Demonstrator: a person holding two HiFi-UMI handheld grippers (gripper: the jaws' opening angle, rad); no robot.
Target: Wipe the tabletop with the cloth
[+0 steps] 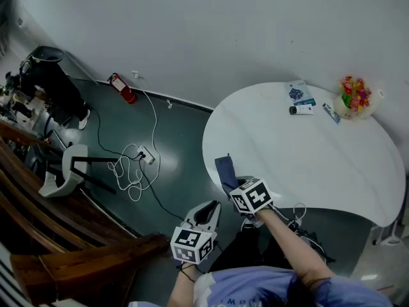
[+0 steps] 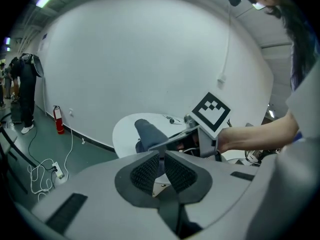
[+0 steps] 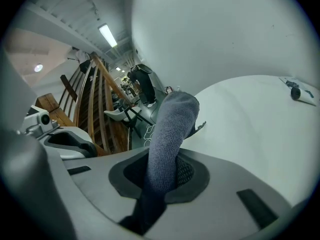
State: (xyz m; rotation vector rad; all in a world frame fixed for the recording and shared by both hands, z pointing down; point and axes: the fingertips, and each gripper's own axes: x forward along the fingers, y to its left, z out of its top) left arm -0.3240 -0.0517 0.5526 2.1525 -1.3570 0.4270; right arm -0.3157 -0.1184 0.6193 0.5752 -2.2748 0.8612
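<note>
Now the right gripper's (image 1: 234, 183) fingers are clenching the grey-blue knit cloth (image 3: 170, 129) over the round white counter's (image 1: 307, 155) lower-left rim. It should be pressing flat and sweeping wide. The left gripper's (image 2: 161, 165) fingers are hanging closed, empty.

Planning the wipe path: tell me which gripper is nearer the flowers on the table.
Right. The right gripper, clamped on the cloth, is at the near edge of the table, across it from the flowers; the left gripper hangs off the table, farther back.
</note>
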